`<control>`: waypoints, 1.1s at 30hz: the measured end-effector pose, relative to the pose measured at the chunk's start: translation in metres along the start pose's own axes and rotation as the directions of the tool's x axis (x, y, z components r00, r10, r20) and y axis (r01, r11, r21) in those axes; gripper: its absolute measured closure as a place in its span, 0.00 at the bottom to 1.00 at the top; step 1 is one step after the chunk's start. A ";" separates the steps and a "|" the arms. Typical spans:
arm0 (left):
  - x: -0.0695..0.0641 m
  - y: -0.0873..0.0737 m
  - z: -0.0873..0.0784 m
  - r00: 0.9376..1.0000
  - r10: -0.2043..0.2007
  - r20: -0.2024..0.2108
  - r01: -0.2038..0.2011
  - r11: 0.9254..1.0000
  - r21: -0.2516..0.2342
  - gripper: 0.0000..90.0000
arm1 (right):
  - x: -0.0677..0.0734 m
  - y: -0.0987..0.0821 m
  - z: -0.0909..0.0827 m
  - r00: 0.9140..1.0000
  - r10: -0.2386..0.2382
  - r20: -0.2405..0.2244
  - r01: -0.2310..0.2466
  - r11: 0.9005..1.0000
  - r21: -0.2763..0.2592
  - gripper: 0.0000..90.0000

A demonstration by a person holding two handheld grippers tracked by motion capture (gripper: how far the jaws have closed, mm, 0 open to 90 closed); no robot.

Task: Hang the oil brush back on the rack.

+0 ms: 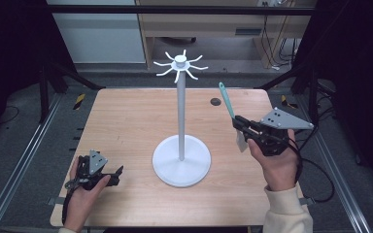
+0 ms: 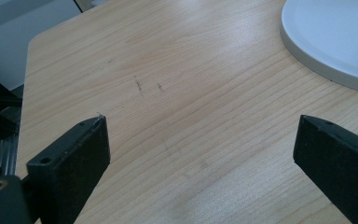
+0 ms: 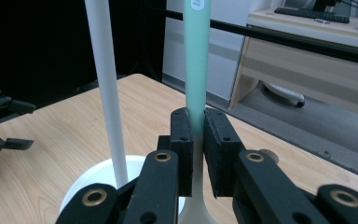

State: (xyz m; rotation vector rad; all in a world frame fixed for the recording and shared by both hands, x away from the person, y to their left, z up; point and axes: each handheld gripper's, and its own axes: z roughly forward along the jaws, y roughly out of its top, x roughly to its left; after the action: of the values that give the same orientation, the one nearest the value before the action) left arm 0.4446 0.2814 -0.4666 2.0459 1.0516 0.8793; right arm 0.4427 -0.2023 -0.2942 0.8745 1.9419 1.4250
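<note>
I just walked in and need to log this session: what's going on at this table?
A person works with a hand-held gripper in each hand. The right hand-held gripper is shut on the handle of a teal spatula, holding it up beside the white hook stand in the middle of the wooden table. The spatula is not yet on a hook. The left hand-held gripper rests open near the stand's base, holding nothing.

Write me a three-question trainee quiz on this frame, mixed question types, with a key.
1. True or false: the right gripper is shut on the teal-handled utensil.
2. How do the left gripper's jaws stand? A) shut on a cup B) open, nothing between them C) shut on the pole
3. What tops the white stand?

Key: 1 true. 2 B. 3 A ring of curved hooks.
</note>
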 end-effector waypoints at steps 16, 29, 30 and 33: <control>-0.001 0.000 0.000 1.000 0.002 0.005 -0.002 1.000 0.000 0.04 | 0.012 0.012 -0.008 0.999 -0.027 -0.021 0.025 0.998 -0.051 0.92; -0.001 0.000 0.001 1.000 0.002 0.006 -0.002 1.000 -0.001 0.04 | 0.016 0.017 -0.013 0.999 -0.020 -0.030 0.018 0.996 -0.084 0.92; -0.001 0.000 0.001 1.000 0.002 0.006 -0.002 1.000 -0.001 0.04 | 0.017 0.018 -0.013 0.999 -0.021 -0.031 0.018 0.996 -0.089 0.92; -0.001 0.000 0.001 1.000 0.003 0.007 -0.003 1.000 0.000 0.04 | 0.017 0.019 -0.014 0.999 -0.021 -0.033 0.017 0.995 -0.095 0.92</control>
State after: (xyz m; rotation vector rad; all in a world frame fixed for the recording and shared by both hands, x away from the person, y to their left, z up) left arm 0.4448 0.2804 -0.4671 2.0496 1.0457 0.8733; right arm 0.4242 -0.1933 -0.2736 0.7913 1.8851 1.5172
